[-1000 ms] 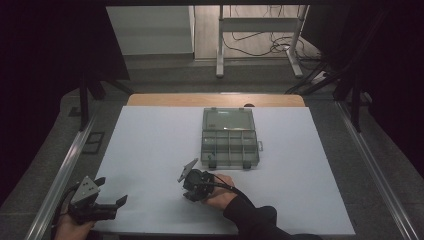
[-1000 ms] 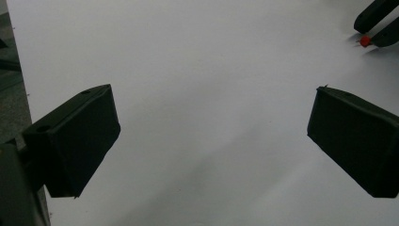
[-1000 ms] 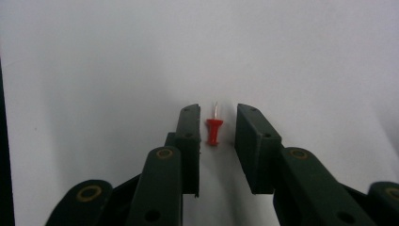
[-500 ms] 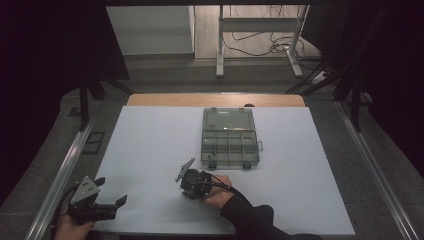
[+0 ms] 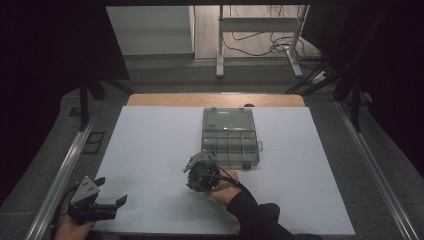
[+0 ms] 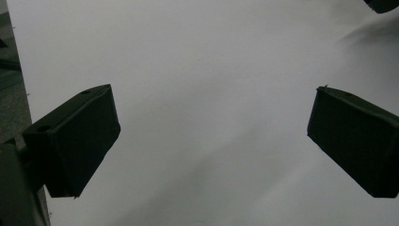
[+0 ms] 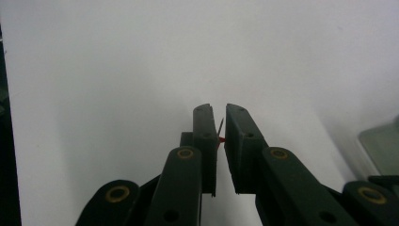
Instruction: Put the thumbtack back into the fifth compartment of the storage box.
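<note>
My right gripper (image 5: 194,183) points down at the white sheet (image 5: 150,150), just in front of the left corner of a clear plastic compartment box (image 5: 230,145). In the right gripper view its jaws (image 7: 219,113) stand almost together, shut on a tiny thin piece with a red part (image 7: 220,139); what the piece is I cannot tell. A corner of the box (image 7: 382,146) shows at the right edge there. My left gripper (image 5: 112,192) rests at the near left corner of the sheet, wide open (image 6: 211,136) with only bare sheet between its jaws.
The box's lid (image 5: 228,119) lies open toward the far side. A wooden table edge (image 5: 215,99) runs behind the sheet, with metal rails (image 5: 65,170) along both sides. Table legs and cables (image 5: 250,47) are on the floor beyond.
The right gripper has shifted only slightly over the same spot on the sheet. The left gripper has stayed where it was.
</note>
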{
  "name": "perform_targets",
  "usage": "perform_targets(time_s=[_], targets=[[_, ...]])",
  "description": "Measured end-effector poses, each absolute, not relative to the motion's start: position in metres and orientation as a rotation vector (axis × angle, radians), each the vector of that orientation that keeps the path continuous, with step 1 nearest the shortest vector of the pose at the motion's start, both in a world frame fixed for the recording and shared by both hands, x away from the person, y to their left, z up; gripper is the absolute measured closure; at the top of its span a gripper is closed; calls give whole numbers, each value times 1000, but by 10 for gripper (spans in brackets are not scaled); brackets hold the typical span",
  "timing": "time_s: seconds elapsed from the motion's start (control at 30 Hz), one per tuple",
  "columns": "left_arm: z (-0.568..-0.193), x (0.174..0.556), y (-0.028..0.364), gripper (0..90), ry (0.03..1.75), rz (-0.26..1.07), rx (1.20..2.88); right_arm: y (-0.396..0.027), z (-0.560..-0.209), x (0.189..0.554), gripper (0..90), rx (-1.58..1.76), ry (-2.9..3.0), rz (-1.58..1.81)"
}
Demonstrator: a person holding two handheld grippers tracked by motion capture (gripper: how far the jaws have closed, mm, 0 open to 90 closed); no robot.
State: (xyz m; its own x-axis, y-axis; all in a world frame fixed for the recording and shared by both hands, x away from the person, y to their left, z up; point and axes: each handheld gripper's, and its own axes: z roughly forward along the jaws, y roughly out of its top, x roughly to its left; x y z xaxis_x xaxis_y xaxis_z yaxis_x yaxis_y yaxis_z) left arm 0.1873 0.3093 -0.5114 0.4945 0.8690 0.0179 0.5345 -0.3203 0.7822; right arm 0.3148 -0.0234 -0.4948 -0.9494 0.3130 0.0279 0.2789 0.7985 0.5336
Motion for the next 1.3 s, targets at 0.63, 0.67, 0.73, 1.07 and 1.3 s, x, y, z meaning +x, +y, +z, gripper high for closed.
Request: perform_targets(time_s=[0.63,0.67,0.73,1.07,1.3], targets=[[-511,187,309,31,1153,578,2002,-41,-474,329,828,537,2850,915],[-511,187,309,32,1153,578,2002,-42,-474,330,827,529,2847,919],[-511,187,309,32,1152,578,2002,-42,-473,331,827,538,2845,918],[-511,187,309,32,1153,577,2002,-53,-466,344,827,595,2795,933],[-511,187,309,32,1153,577,2002,-59,-459,354,826,633,2757,938]])
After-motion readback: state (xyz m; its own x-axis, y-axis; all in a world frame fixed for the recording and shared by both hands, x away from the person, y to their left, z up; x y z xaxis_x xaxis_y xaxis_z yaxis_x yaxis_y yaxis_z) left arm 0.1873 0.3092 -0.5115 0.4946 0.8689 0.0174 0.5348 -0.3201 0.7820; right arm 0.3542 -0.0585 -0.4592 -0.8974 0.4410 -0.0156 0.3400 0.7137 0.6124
